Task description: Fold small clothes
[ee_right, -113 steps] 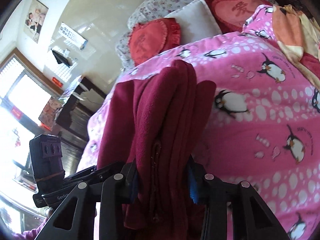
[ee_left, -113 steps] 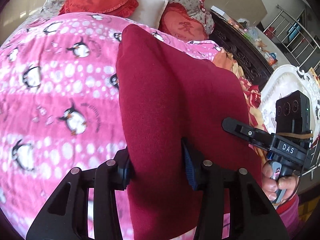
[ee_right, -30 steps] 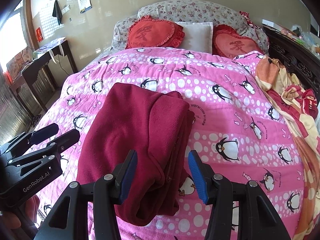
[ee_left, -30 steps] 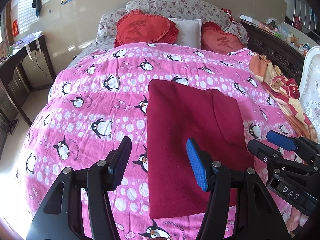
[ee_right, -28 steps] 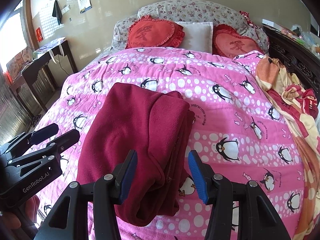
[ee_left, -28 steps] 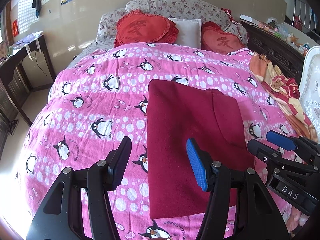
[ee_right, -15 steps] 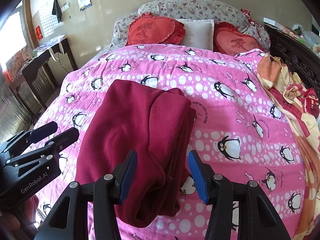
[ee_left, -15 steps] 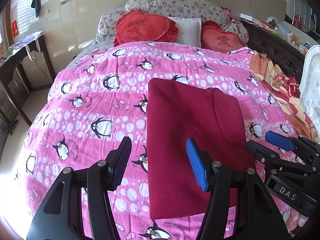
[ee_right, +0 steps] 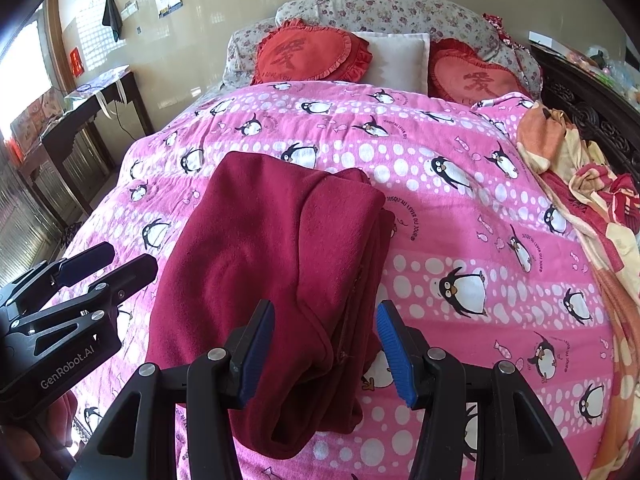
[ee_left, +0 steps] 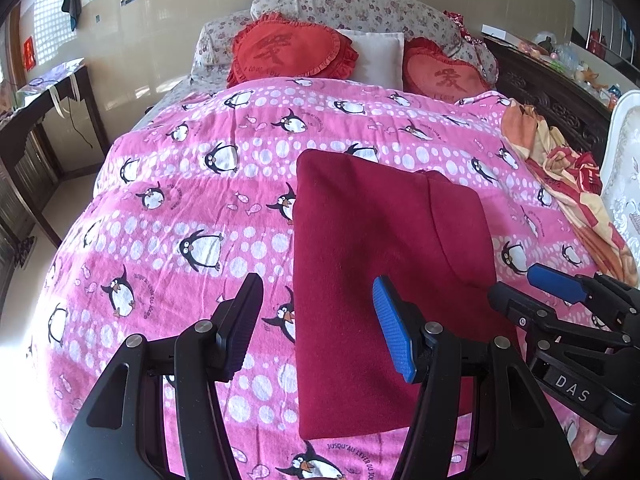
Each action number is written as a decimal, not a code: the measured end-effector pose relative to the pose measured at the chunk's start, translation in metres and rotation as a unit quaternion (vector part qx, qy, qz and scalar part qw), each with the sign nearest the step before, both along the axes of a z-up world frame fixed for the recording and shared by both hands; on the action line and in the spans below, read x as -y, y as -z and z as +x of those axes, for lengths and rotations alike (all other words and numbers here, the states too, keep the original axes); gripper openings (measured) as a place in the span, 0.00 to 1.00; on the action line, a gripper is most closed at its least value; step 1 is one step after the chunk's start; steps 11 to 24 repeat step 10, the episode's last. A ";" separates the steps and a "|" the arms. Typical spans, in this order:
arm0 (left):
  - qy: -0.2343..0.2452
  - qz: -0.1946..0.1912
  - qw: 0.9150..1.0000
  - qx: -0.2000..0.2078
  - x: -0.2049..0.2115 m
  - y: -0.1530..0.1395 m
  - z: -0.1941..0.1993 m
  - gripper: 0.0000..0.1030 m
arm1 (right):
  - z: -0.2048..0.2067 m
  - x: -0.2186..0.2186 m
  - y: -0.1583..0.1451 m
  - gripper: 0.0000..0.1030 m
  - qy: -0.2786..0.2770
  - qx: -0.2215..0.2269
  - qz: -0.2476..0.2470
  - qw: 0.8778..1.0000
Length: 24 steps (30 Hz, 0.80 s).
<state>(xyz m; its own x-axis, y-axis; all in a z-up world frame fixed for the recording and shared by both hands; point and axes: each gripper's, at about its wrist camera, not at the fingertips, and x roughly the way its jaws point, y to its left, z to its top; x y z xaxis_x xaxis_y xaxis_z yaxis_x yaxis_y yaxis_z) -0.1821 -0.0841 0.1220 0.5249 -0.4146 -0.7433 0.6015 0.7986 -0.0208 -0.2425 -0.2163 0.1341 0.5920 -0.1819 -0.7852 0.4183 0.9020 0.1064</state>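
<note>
A dark red fleece garment (ee_left: pixel 384 252) lies folded in a long rectangle on the pink penguin bedspread (ee_left: pixel 180 200). In the right wrist view the garment (ee_right: pixel 272 264) shows stacked layers along its right edge. My left gripper (ee_left: pixel 316 324) is open and empty, held above the garment's near left edge. My right gripper (ee_right: pixel 324 344) is open and empty above the garment's near end. Each gripper shows in the other's view: the right gripper (ee_left: pixel 536 288) and the left gripper (ee_right: pixel 104 264).
Two red heart cushions (ee_left: pixel 292 52) and a white pillow (ee_left: pixel 380 58) lie at the head of the bed. An orange patterned blanket (ee_right: pixel 580 184) is bunched along the right side. A dark side table (ee_left: pixel 36 116) stands to the left. A carved dark headboard (ee_right: pixel 592 96) stands at the right.
3.8 s ago both grippers were shut on the red garment and held it up. It now lies on the bed and both grippers are open. Over the last second almost nothing moves.
</note>
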 end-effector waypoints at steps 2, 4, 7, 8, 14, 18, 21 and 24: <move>0.000 0.001 1.000 -0.002 0.001 0.002 0.000 0.56 | 0.001 0.000 0.002 0.49 -0.001 -0.002 0.000 1.000; 0.000 0.001 1.000 -0.004 0.001 0.003 0.001 0.56 | 0.001 0.000 0.003 0.49 -0.002 -0.004 0.002 1.000; 0.000 -0.001 1.000 -0.002 0.001 0.003 0.002 0.56 | 0.002 0.001 0.004 0.49 -0.002 -0.006 0.003 1.000; 0.000 -0.002 1.000 -0.001 0.000 0.004 0.002 0.56 | 0.002 0.001 0.005 0.49 -0.002 -0.007 0.004 1.000; -0.002 -0.007 1.000 -0.006 -0.002 0.004 0.007 0.56 | 0.002 0.003 0.006 0.49 -0.001 -0.007 0.007 1.000; -0.002 -0.007 1.000 -0.006 -0.002 0.004 0.007 0.56 | 0.002 0.003 0.006 0.49 -0.001 -0.007 0.007 1.000; -0.002 -0.007 1.000 -0.006 -0.002 0.004 0.007 0.56 | 0.002 0.003 0.006 0.49 -0.001 -0.007 0.007 1.000; -0.002 -0.007 1.000 -0.006 -0.002 0.004 0.007 0.56 | 0.002 0.003 0.006 0.49 -0.001 -0.007 0.007 1.000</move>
